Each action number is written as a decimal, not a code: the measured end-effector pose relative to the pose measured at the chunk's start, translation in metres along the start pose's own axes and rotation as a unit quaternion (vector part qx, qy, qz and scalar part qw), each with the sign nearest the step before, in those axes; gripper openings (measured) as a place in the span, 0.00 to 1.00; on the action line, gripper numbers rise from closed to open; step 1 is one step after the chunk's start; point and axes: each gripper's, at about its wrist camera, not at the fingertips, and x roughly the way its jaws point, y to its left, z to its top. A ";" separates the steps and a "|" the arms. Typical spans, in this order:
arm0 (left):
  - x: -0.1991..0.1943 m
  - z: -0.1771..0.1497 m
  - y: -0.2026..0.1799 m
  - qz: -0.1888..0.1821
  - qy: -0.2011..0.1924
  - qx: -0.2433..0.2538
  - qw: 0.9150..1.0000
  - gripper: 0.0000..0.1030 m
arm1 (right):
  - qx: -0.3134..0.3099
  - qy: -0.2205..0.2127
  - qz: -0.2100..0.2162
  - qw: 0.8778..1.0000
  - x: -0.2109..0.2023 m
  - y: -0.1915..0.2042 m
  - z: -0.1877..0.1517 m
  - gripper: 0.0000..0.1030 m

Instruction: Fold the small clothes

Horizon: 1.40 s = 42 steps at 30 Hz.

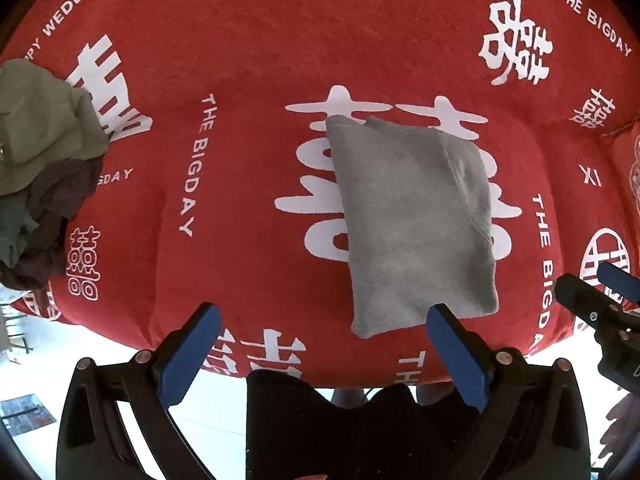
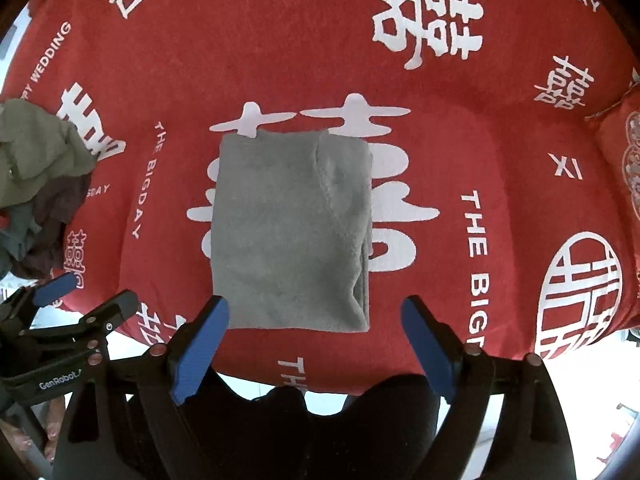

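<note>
The grey folded garment [image 2: 292,232] lies flat at the middle of the red blanket [image 2: 280,60], its near edge close to the blanket's front edge. A heap of unfolded clothes [image 2: 36,184] sits at the left edge, well apart. The left gripper [image 1: 324,320] and right gripper [image 2: 316,312] hover just beside the garment's near edge, both spread apart and holding nothing.
</note>
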 end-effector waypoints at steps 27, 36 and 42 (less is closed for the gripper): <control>-0.017 -0.002 0.000 0.001 -0.011 -0.015 1.000 1.00 | -0.017 0.016 -0.034 0.999 -0.010 0.015 0.006 0.87; -0.019 0.001 -0.002 0.002 -0.015 -0.009 1.000 1.00 | -0.017 0.023 -0.037 0.999 -0.009 0.014 0.005 0.87; -0.022 0.002 -0.004 0.002 -0.018 -0.009 1.000 1.00 | -0.015 0.025 -0.038 0.999 -0.008 0.013 0.005 0.87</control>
